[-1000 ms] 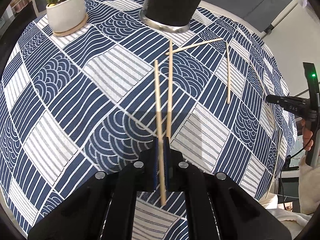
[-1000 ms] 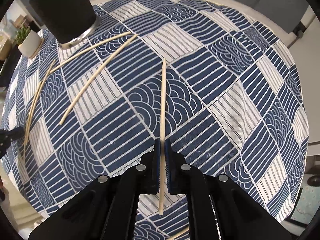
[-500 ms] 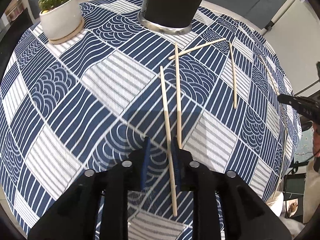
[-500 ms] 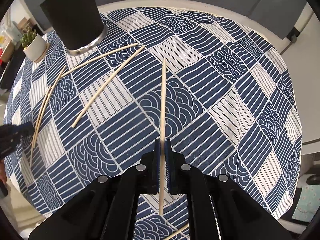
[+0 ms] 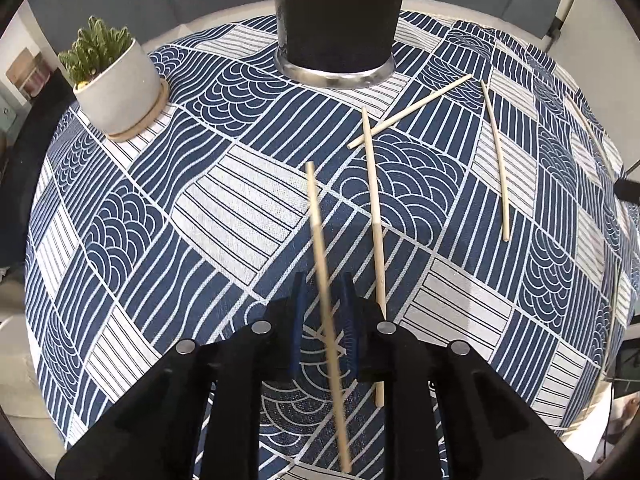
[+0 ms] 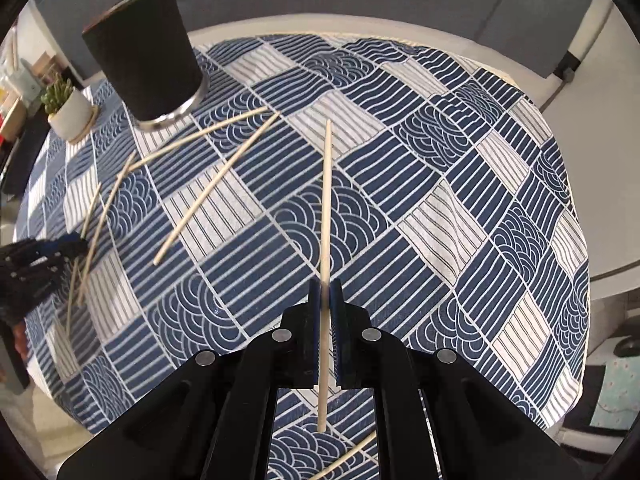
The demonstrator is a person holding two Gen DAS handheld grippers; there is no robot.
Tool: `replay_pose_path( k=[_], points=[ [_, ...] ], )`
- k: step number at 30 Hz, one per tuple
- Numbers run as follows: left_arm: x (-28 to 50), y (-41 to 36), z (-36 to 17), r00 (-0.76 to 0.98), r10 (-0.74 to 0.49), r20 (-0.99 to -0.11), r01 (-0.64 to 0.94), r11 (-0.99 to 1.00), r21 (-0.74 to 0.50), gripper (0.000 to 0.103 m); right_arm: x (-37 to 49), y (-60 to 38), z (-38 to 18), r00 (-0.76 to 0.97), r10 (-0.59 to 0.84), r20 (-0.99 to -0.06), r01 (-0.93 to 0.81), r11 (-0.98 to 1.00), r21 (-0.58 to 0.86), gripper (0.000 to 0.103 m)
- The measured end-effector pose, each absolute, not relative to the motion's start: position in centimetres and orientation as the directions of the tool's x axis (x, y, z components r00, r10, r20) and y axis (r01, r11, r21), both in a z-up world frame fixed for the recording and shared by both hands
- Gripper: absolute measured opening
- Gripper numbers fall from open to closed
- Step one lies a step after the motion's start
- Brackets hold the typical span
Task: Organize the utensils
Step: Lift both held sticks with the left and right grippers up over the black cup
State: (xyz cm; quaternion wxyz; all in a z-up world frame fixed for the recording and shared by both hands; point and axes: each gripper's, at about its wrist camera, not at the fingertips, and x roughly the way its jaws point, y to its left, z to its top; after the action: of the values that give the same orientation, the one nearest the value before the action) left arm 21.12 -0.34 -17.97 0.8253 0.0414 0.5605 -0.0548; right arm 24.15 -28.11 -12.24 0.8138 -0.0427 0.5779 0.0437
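My left gripper (image 5: 323, 292) is open; a wooden chopstick (image 5: 320, 240) lies loose between its fingers, pointing toward the black utensil cup (image 5: 340, 20). Another chopstick (image 5: 374, 216) lies just right of it, and two more (image 5: 408, 112) (image 5: 498, 160) lie farther right. My right gripper (image 6: 326, 300) is shut on a chopstick (image 6: 326, 208) and holds it above the cloth. The black cup (image 6: 144, 56), with several chopsticks standing in it, is at the upper left in the right wrist view. The left gripper (image 6: 60, 248) shows at the left edge there.
A round table with a blue-and-white patterned cloth (image 5: 200, 216). A small potted succulent (image 5: 116, 80) stands at the back left. Loose chopsticks (image 6: 216, 188) lie between cup and left gripper in the right wrist view. Another chopstick tip (image 6: 348, 456) pokes out under the right gripper.
My left gripper has opened and let go of its chopstick, which now sits tilted between the fingers. My right gripper has lifted and pulled back with its chopstick; the cup's top now shows.
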Motion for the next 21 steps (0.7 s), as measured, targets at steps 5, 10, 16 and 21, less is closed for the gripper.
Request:
replay_pose_path(
  k=[5, 10, 16, 21],
  points=[
    [21.4, 1.4, -17.9, 0.336, -0.084, -0.938, 0.104, 0.993, -0.052, 0.006, 24.1, -28.2, -10.0, 0.376, 0.050, -0.925, -0.125, 0.992, 0.003, 0.005],
    [21.1, 3.5, -17.9, 0.307, -0.075, -0.949, 0.063, 0.996, -0.058, 0.005, 24.4, -28.5, -7.7, 0.422, 0.079, -0.903, -0.126, 0.992, 0.028, 0.005],
    [20.3, 6.5, -16.5, 0.304, -0.045, -0.952, 0.001, 0.999, -0.047, 0.005, 25.0, -28.6, -5.5, 0.453, 0.131, -0.882, -0.144, 0.987, 0.072, 0.005],
    [20.3, 8.6, -13.5, 0.335, -0.016, -0.942, -0.035, 0.999, -0.030, 0.005, 25.9, -27.7, -3.2, 0.485, 0.166, -0.858, -0.181, 0.980, 0.087, 0.005]
  ],
)
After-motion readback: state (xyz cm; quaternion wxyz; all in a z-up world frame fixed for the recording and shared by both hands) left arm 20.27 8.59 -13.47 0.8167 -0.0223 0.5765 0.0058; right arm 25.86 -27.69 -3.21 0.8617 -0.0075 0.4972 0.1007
